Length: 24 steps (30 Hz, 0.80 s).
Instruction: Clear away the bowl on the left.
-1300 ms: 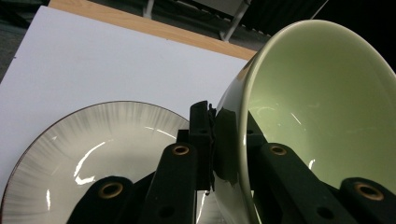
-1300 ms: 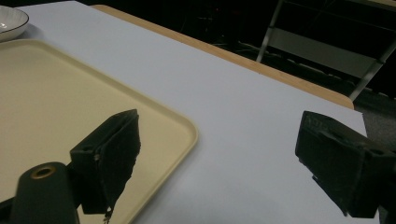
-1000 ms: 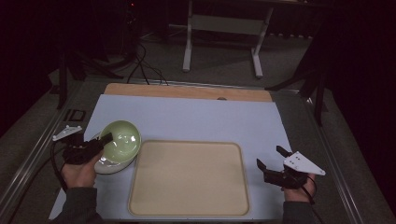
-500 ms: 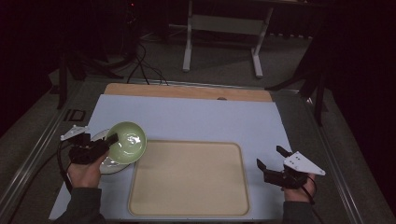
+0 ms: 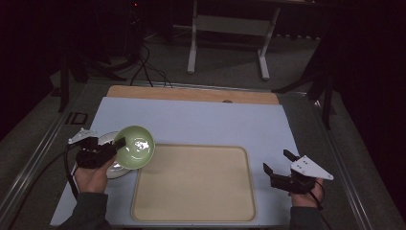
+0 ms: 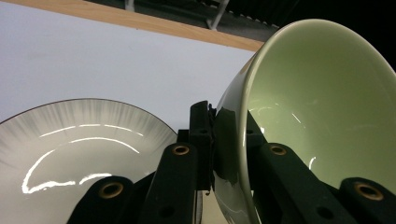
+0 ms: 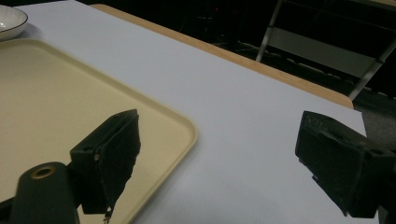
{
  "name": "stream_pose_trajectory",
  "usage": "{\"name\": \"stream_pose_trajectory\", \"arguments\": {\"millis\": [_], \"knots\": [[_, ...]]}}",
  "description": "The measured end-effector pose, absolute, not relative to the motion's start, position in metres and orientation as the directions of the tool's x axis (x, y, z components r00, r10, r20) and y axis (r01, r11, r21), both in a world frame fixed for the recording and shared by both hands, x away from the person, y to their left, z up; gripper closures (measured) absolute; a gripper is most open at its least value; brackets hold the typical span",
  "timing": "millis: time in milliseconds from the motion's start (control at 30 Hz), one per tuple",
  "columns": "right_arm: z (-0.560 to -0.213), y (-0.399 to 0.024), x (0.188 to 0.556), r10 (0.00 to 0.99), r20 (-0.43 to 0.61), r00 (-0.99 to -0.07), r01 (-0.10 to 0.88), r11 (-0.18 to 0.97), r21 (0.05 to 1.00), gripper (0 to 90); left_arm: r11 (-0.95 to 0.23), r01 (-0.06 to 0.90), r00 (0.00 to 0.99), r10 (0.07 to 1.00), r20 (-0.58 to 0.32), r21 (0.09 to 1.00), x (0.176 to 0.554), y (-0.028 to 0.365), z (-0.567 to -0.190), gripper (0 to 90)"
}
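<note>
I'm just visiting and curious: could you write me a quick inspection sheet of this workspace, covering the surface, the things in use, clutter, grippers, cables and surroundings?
Surface: pale blue mat on the table, with a wooden strip along its far edge.
Job's things: green bowl, lifted and tilted, gripped by its rim; white plate on the mat beneath and beside it; beige tray lying bare in front of the person.
Clutter: nothing seen.
Grippers: left hand-held gripper shut on the bowl's rim, one jaw inside and one outside; right hand-held gripper open, holding nothing, near the tray's right edge.
Cables: one black cable trails from the left hand-held gripper; more lie on the floor beyond the table.
Surroundings: dark room; a pale metal stand behind the table.
</note>
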State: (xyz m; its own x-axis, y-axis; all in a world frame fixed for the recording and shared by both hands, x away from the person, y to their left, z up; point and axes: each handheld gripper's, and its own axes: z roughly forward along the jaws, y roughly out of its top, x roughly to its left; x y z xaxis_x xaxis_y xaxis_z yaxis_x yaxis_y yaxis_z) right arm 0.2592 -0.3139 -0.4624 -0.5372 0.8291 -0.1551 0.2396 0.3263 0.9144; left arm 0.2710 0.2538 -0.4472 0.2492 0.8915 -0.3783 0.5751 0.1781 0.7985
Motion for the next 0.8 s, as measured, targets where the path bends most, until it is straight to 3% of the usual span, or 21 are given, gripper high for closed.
{"name": "stream_pose_trajectory", "arguments": {"millis": [800], "knots": [[-0.463, -0.314, 0.259, 0.829, -0.159, -0.536, 0.239, 0.330, 0.913, 13.6, 0.152, 0.588, 0.274, 0.886, -0.373, 0.794, 0.275, 0.239, -0.450, 82.6]]}}
